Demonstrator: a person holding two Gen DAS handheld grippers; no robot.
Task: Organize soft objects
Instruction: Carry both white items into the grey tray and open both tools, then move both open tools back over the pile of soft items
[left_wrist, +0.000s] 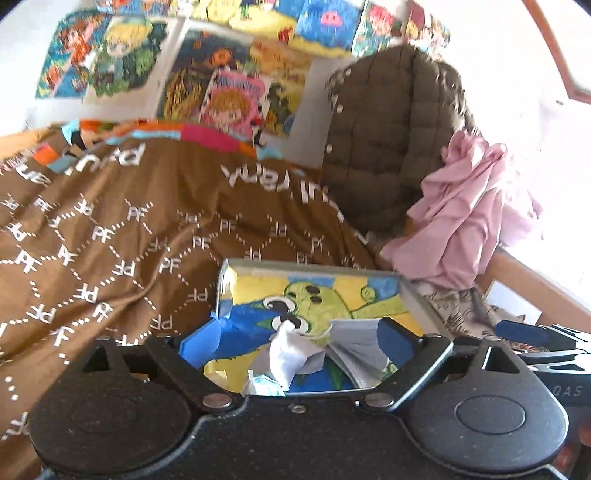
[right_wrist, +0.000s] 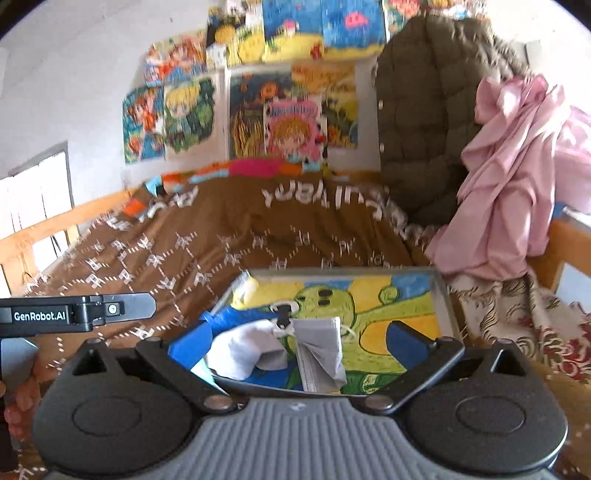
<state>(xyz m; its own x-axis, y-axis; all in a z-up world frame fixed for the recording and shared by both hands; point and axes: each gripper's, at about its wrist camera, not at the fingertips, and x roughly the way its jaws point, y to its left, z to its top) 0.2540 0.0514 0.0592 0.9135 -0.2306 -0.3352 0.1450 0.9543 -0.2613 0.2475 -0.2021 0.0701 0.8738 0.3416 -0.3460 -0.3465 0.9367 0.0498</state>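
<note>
The left hand-held gripper (left_wrist: 297, 338) fills the bottom of the left wrist view, its blue-padded fingers spread apart and released, holding nothing. The right hand-held gripper (right_wrist: 299, 341) fills the bottom of the right wrist view in the same way, fingers apart and empty.

Behind them, the brown blanket (left_wrist: 129, 229) with white "PF" marks covers the bed across the left and middle of both views. An olive puffer jacket (left_wrist: 388, 147) hangs at upper right, and a pink cloth (left_wrist: 461, 221) is draped just beside it, lower right of the jacket. Cartoon posters (right_wrist: 288, 110) cover the wall along the top of the frame.

The tray (left_wrist: 415, 295), painted with a green cartoon figure on yellow and blue, lies on the bed at lower centre, between each gripper's fingers as seen from the cameras. In the tray lie the soft things: a white crumpled cloth (right_wrist: 243, 350) at left and a grey folded face mask (right_wrist: 321, 354) just to its right, near each other; whether they touch I cannot tell. In the left wrist view the mask (left_wrist: 358, 354) lies right of the cloth (left_wrist: 286, 354).
</note>
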